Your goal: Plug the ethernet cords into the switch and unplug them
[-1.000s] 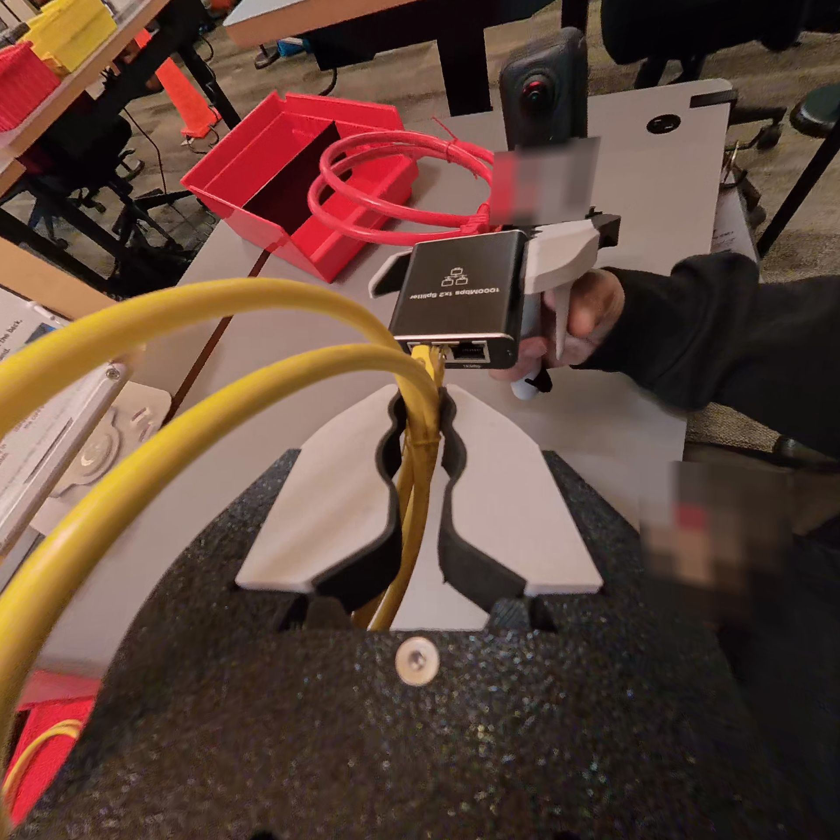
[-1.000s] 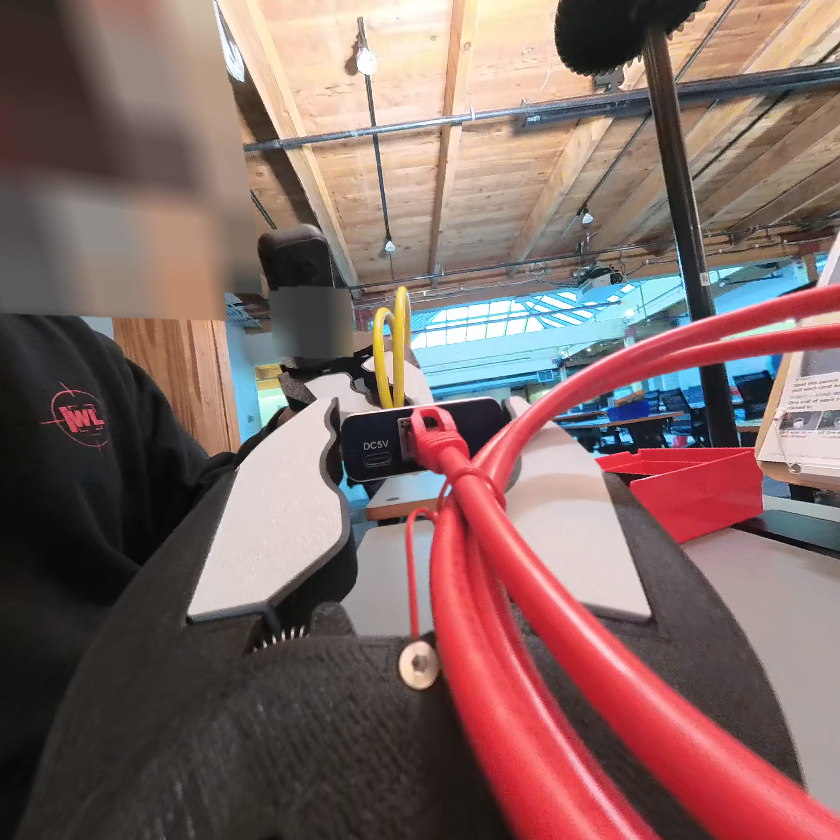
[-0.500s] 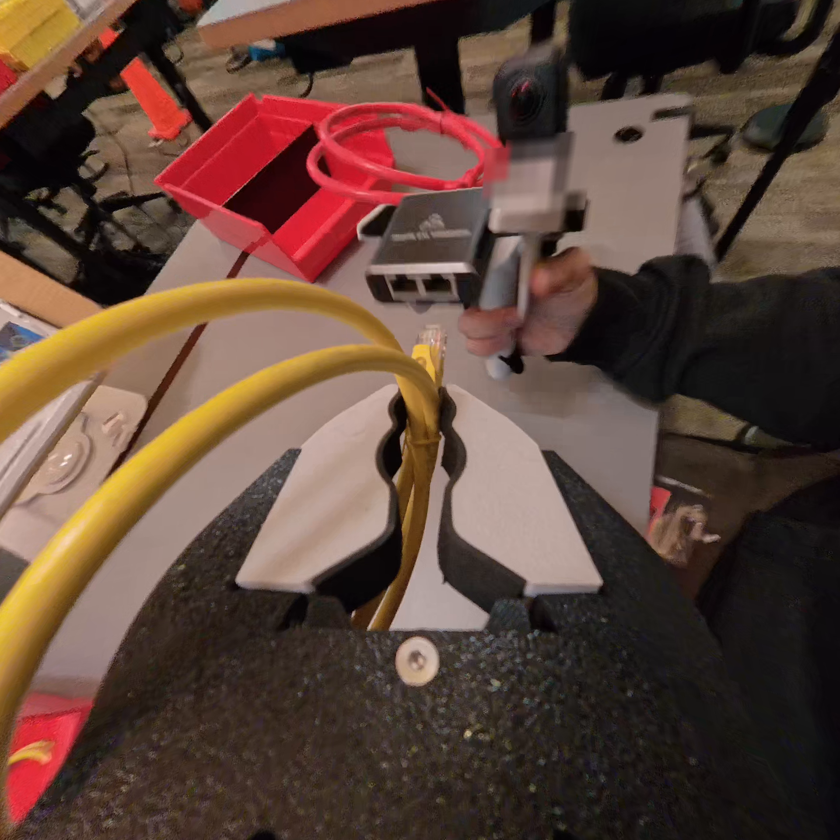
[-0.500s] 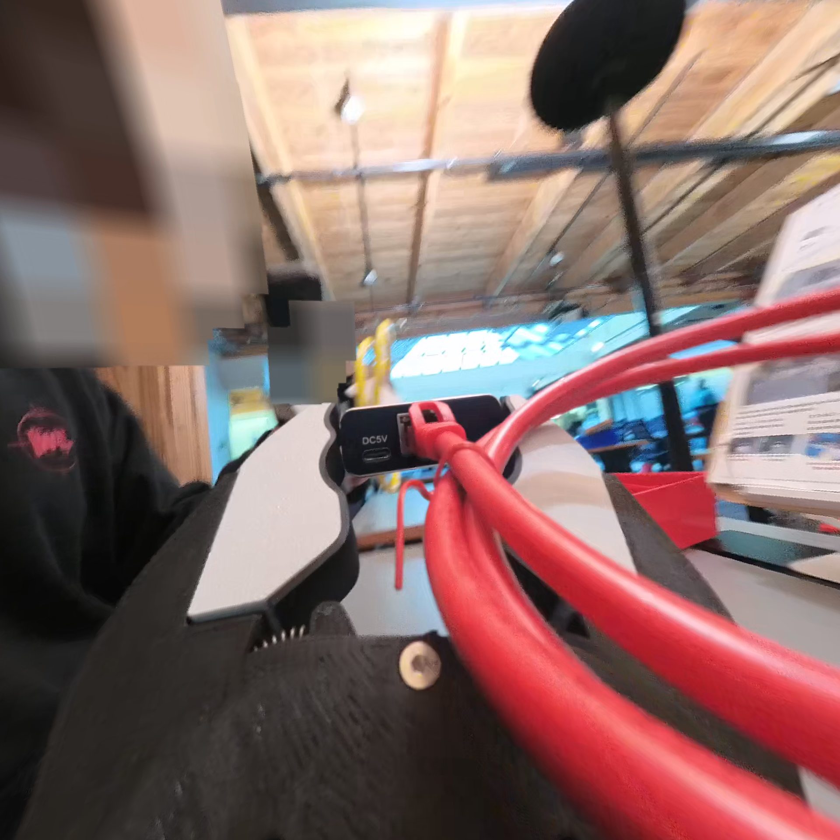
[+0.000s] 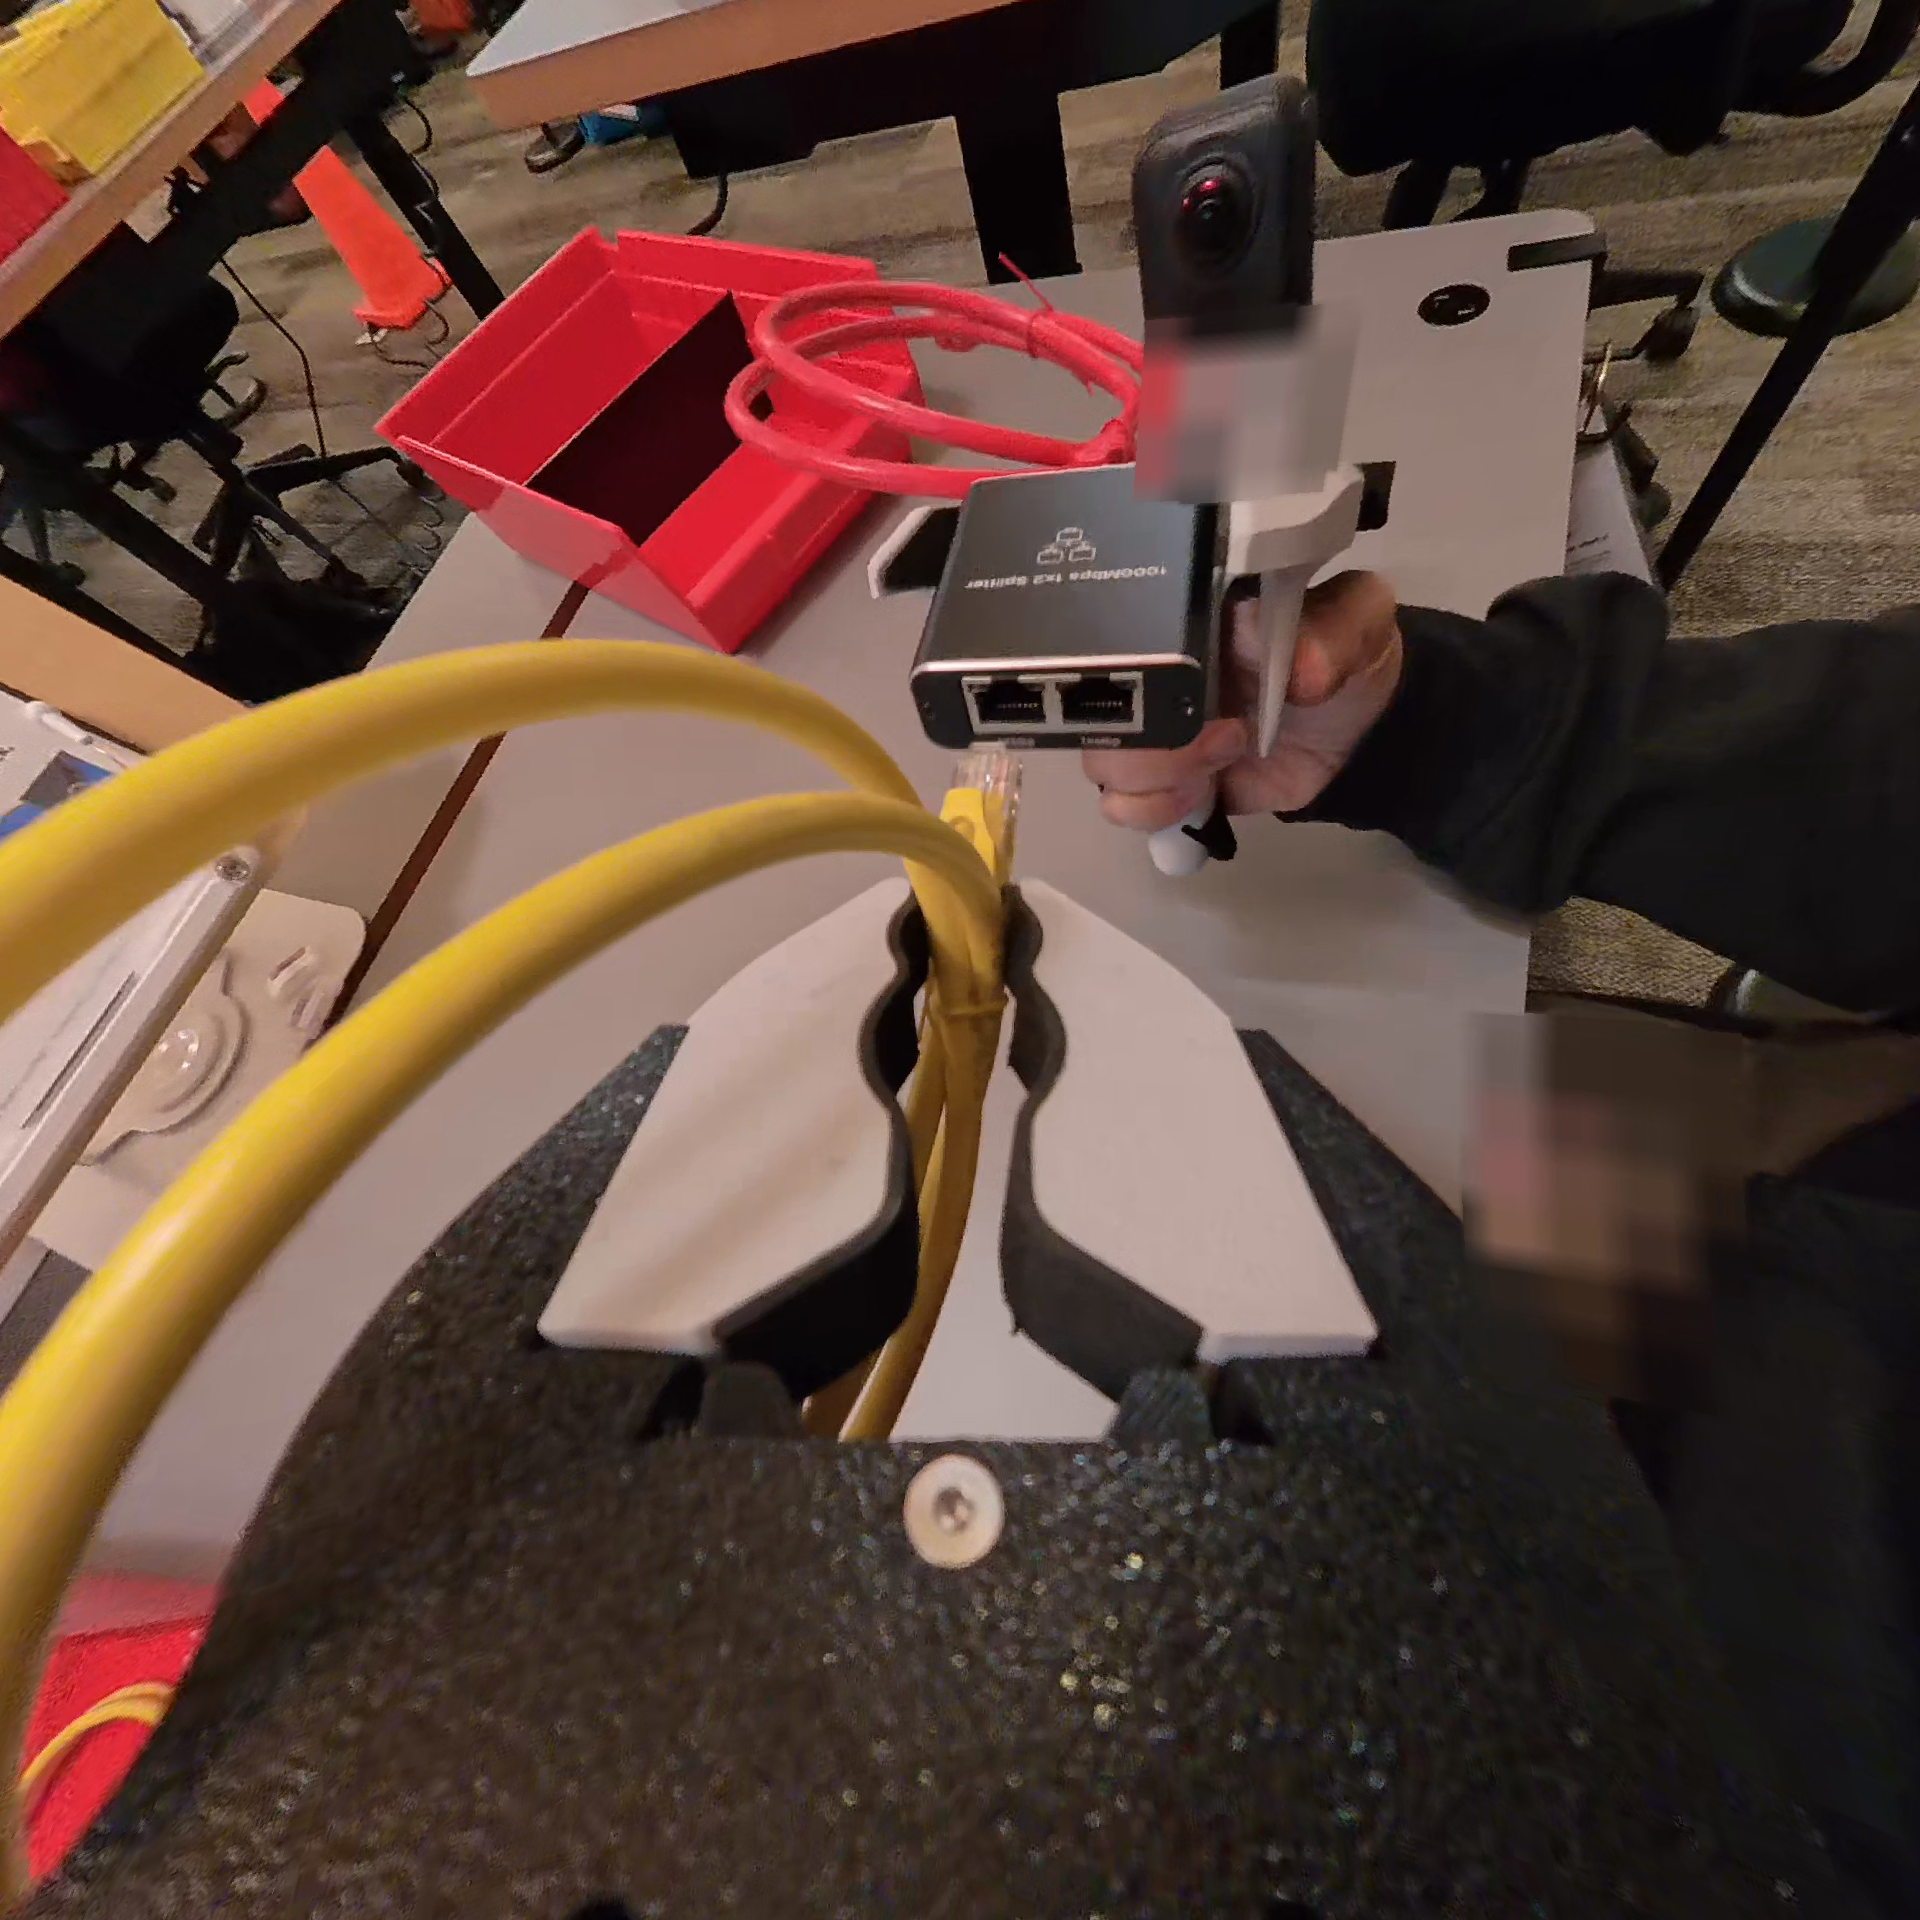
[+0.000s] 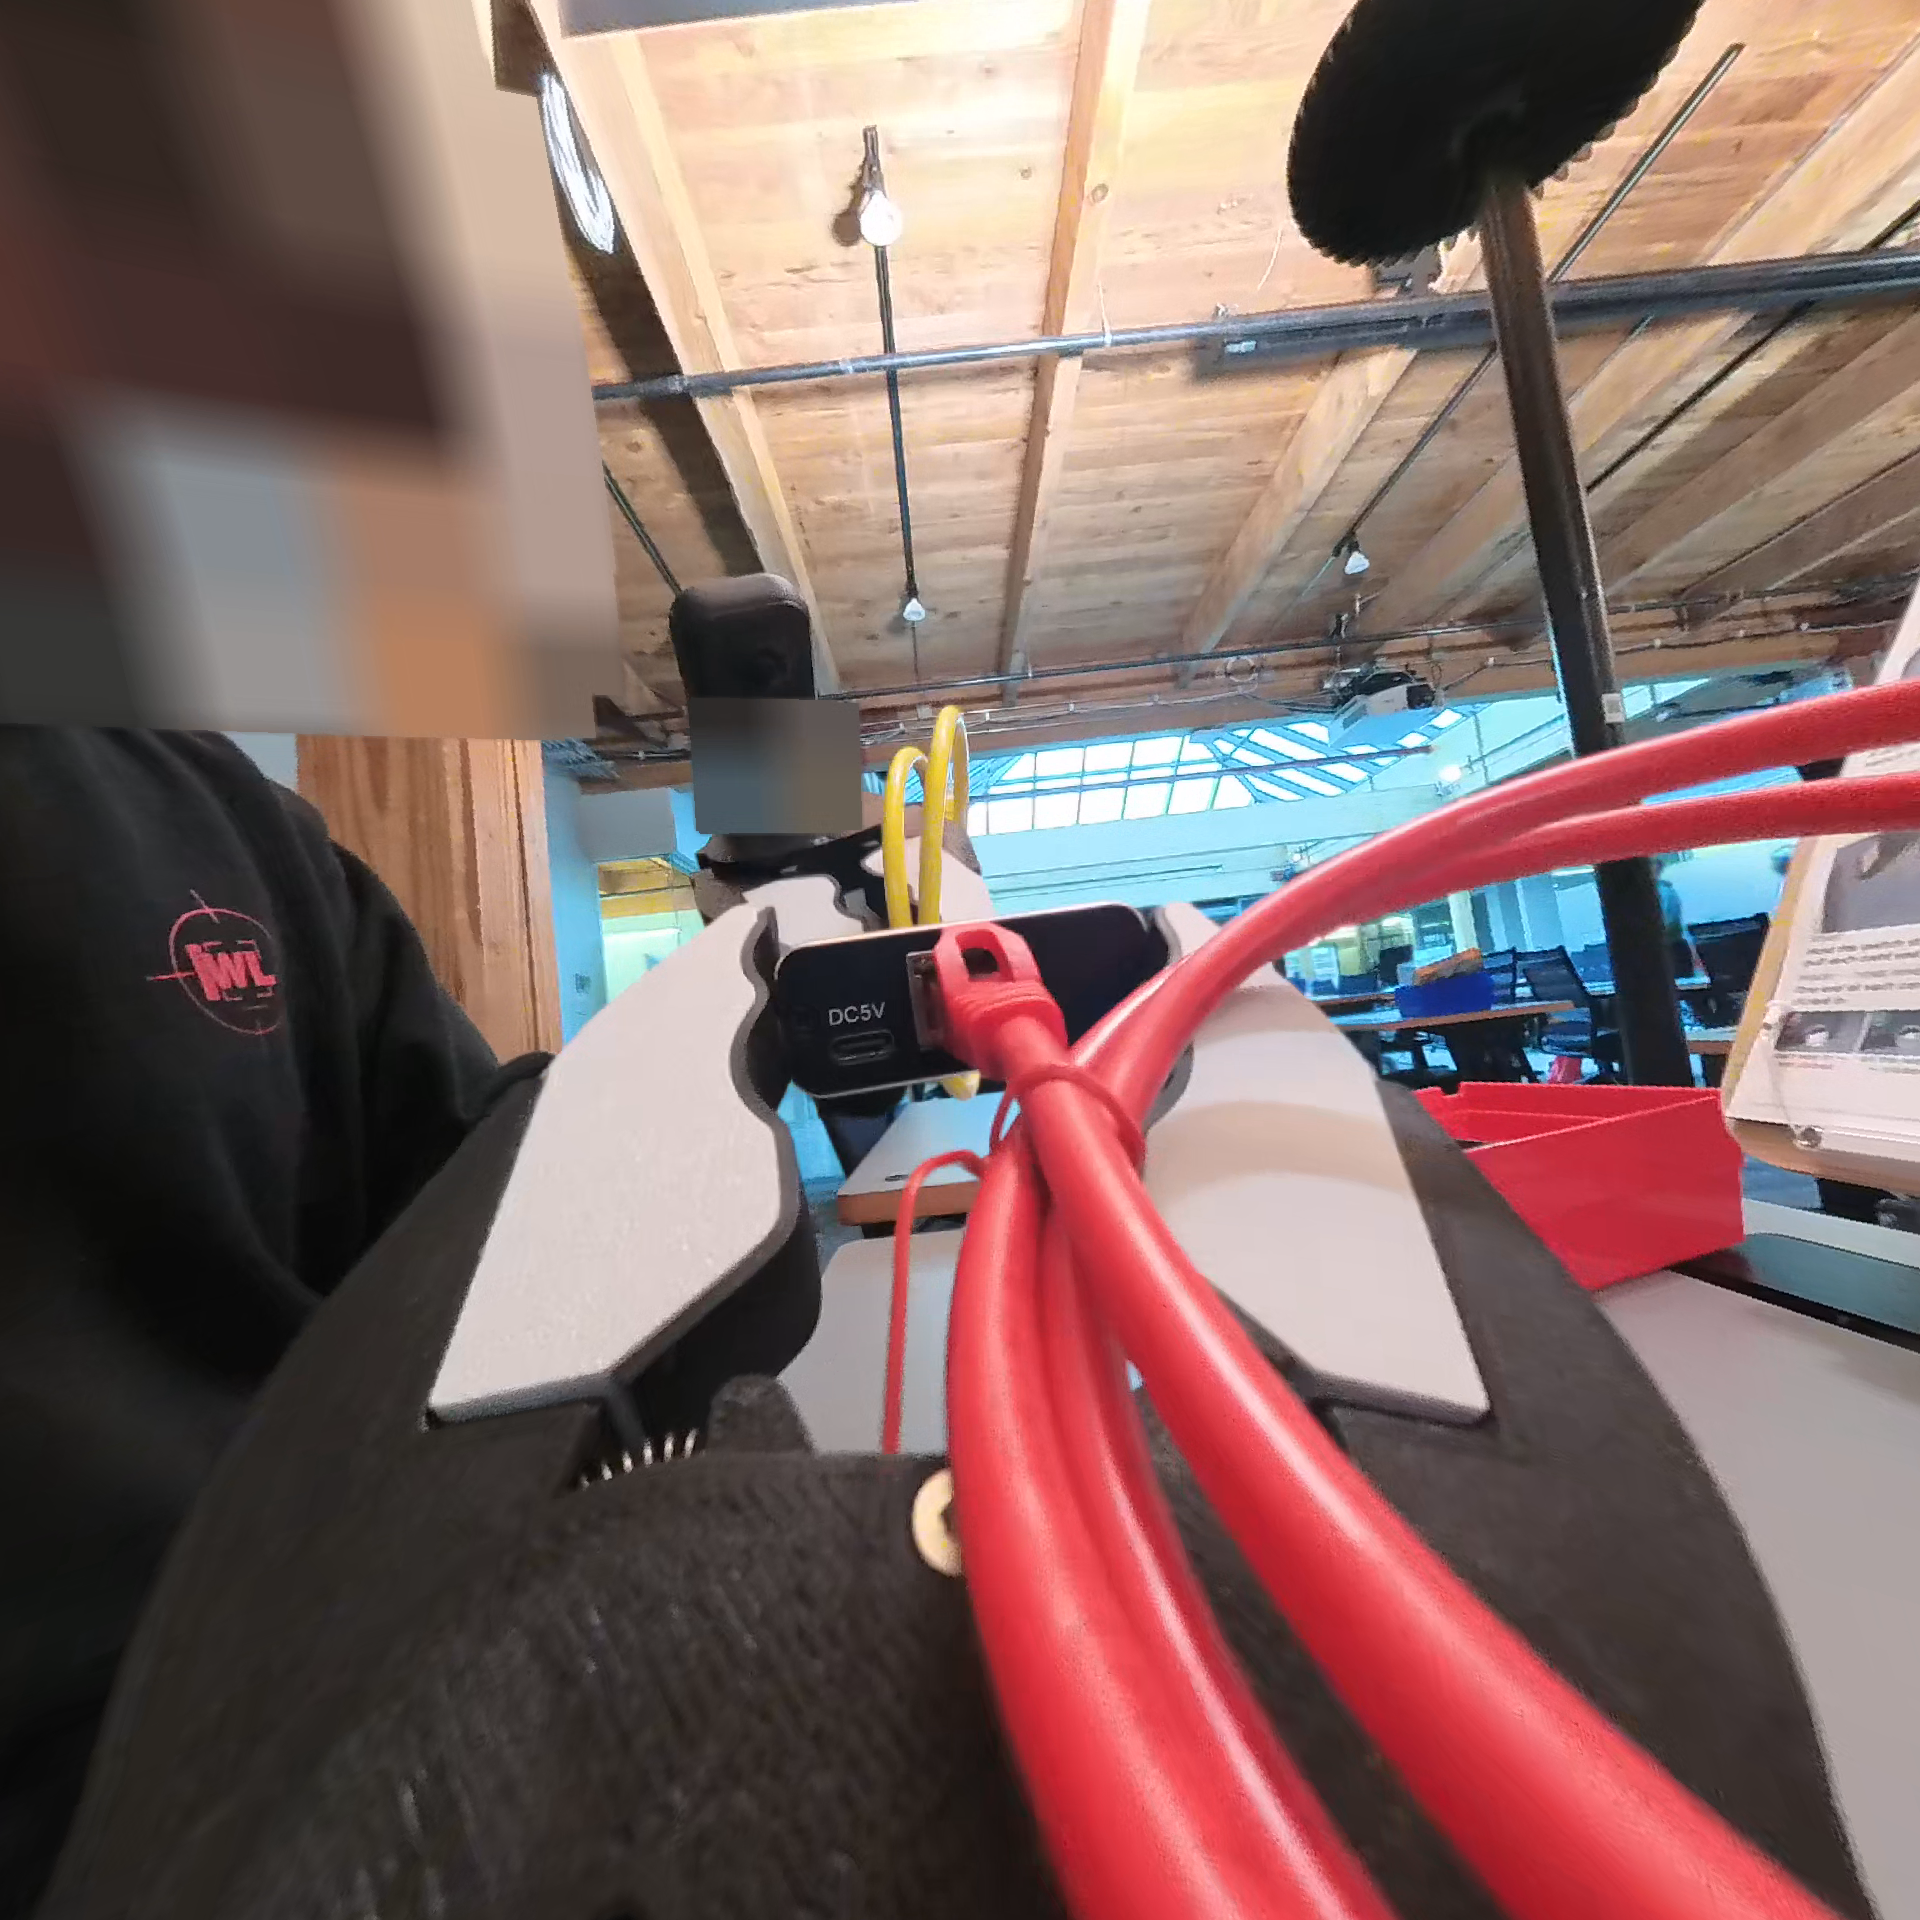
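The small black metal switch box (image 5: 1070,603) is held above the grey table (image 5: 644,748), clamped in the right gripper (image 6: 961,1023), red ethernet cord (image 6: 997,1013) plugged into its far face. The left gripper (image 5: 961,914) pinches the yellow ethernet cord (image 5: 961,997); its clear plug (image 5: 987,774) sits just below the left port, both near ports empty. Next move, by judgement: raise and align the plug, then push it in.
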`<move>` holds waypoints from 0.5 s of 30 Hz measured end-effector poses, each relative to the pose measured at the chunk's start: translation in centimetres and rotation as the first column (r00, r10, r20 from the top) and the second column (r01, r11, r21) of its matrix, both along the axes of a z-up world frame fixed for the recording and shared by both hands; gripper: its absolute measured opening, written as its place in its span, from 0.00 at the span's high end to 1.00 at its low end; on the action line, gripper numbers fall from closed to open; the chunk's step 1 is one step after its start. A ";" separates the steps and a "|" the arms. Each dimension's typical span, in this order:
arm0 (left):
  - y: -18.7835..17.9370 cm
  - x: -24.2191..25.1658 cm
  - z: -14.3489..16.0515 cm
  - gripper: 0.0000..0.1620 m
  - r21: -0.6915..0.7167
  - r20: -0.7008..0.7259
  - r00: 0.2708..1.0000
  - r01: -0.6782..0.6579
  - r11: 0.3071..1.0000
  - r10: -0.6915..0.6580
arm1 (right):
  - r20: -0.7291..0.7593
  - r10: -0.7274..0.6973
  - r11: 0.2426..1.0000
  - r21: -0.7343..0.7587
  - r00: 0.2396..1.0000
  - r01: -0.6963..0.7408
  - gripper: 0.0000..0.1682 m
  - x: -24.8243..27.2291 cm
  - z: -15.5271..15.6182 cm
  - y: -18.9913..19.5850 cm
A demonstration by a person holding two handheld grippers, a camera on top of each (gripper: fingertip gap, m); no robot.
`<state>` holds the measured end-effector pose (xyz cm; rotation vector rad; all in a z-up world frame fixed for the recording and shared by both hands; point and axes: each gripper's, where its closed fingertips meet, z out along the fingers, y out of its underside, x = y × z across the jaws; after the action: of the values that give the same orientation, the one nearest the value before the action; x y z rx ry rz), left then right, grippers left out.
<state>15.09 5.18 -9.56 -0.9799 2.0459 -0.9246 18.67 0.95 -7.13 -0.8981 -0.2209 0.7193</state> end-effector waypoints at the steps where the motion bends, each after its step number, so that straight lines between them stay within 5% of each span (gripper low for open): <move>1: -0.1 0.0 0.0 0.92 -0.008 0.001 1.000 0.001 1.000 -0.001 | 0.008 0.009 1.000 -0.008 1.000 -0.009 0.60 -0.3 -0.1 0.2; 15: 0.5 -0.5 -1.0 0.92 0.004 -0.046 0.999 0.020 1.000 -0.019 | 0.072 0.032 0.993 -0.120 0.997 -0.023 0.60 -2.0 -1.5 2.1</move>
<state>14.60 5.65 -10.60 -0.9887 2.0984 -0.9150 16.66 3.02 -8.68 -1.0380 -0.2579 0.7312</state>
